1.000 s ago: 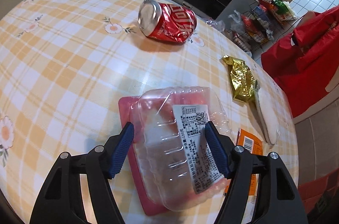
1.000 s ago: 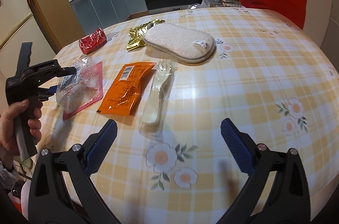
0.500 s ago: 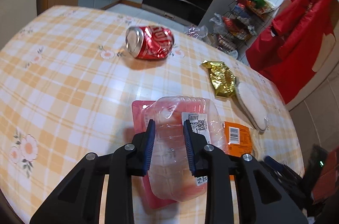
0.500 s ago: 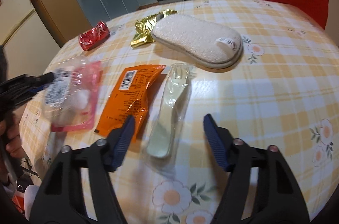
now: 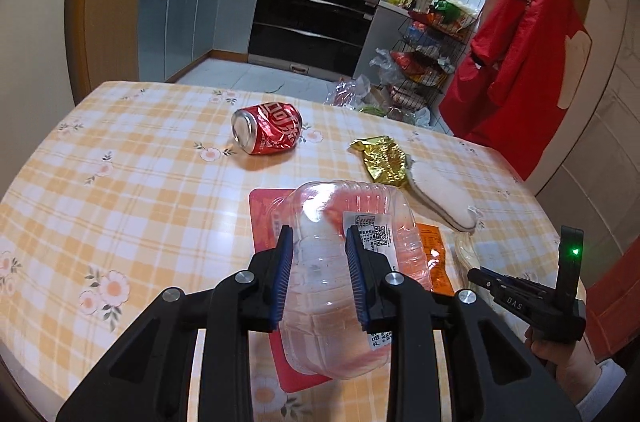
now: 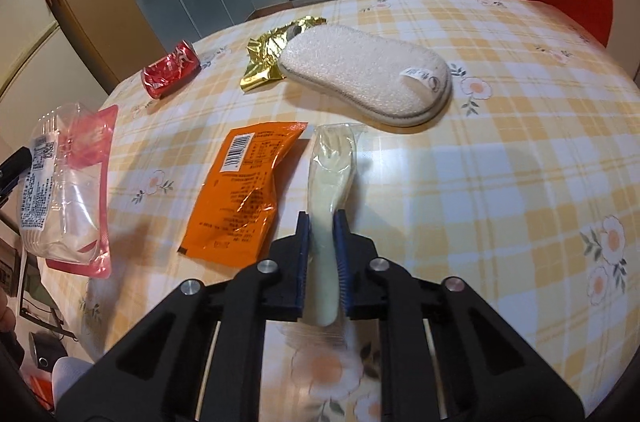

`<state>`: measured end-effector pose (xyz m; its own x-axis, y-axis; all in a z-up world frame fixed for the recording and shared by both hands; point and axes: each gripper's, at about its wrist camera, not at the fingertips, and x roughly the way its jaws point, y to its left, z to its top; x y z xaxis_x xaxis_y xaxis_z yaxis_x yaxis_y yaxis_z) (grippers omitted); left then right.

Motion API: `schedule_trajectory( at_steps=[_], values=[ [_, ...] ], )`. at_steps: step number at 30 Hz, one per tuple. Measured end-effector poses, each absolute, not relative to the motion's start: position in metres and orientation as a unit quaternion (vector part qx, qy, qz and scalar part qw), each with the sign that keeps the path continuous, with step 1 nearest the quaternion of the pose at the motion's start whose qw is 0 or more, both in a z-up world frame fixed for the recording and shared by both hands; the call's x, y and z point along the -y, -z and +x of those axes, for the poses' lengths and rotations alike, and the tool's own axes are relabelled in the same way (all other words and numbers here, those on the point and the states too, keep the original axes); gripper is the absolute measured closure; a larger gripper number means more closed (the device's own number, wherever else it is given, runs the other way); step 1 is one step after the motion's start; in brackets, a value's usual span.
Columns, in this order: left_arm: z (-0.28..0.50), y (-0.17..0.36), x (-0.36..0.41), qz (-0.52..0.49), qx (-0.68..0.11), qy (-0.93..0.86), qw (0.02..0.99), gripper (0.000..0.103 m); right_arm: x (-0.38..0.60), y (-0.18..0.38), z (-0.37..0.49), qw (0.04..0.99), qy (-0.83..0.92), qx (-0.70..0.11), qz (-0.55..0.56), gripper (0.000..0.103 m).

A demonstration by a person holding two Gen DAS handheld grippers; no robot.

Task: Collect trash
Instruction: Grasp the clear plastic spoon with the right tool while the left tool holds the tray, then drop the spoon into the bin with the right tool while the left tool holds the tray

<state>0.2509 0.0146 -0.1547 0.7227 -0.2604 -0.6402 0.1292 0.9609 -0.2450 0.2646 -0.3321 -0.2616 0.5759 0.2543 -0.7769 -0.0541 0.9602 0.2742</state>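
My left gripper [image 5: 318, 246] is shut on a clear plastic food container [image 5: 344, 214] with a white label, held tilted above a pink packet [image 5: 264, 210]; the container also shows in the right wrist view [image 6: 52, 182]. My right gripper [image 6: 322, 222] is shut on a wrapped plastic fork [image 6: 334, 162] lying on the table. A crushed red can [image 5: 266, 134] lies further back, also seen in the right wrist view [image 6: 170, 68]. An orange packet [image 6: 248, 186] lies left of the fork. A gold wrapper [image 5: 382, 160] lies beside a white pad [image 6: 364, 74].
The table has a yellow checked cloth with flowers [image 5: 120, 190]. A kitchen with an oven [image 5: 316, 18], a wire rack of bags [image 5: 432, 62] and a red garment [image 5: 516, 62] stand beyond the table's far edge. The other gripper's handle [image 5: 532, 298] shows at lower right.
Both grippers have closed: the left on the clear container, which it has lifted and tilted, and the right on the wrapped fork after moving forward over it.
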Motion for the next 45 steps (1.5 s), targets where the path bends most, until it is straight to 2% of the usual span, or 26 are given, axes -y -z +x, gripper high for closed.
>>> schedule_trajectory(
  at_steps=[12, 18, 30, 41, 42, 45],
  values=[
    [0.166, 0.105, -0.020, -0.071, -0.316, 0.111, 0.940, 0.077, 0.322, 0.186, 0.178, 0.905, -0.128, -0.392, 0.104, 0.087],
    [0.115, 0.086, -0.029, -0.075, -0.301, 0.115, 0.944, 0.076, 0.310, 0.160, 0.118, 0.910, -0.159, -0.379, 0.065, 0.087],
    [0.036, 0.076, -0.045, -0.090, -0.290, 0.116, 0.946, 0.076, 0.279, 0.153, 0.029, 0.889, -0.217, -0.403, 0.020, 0.087],
    [0.001, 0.067, -0.053, -0.085, -0.274, 0.111, 0.951, 0.076, 0.257, 0.154, 0.004, 0.872, -0.250, -0.420, 0.030, 0.087],
    [0.002, 0.067, -0.053, -0.085, -0.275, 0.110, 0.951, 0.076, 0.256, 0.155, 0.003, 0.869, -0.253, -0.424, 0.032, 0.084],
    [-0.001, 0.067, -0.053, -0.083, -0.276, 0.110, 0.951, 0.076, 0.256, 0.153, 0.002, 0.872, -0.256, -0.416, 0.038, 0.066]
  ],
)
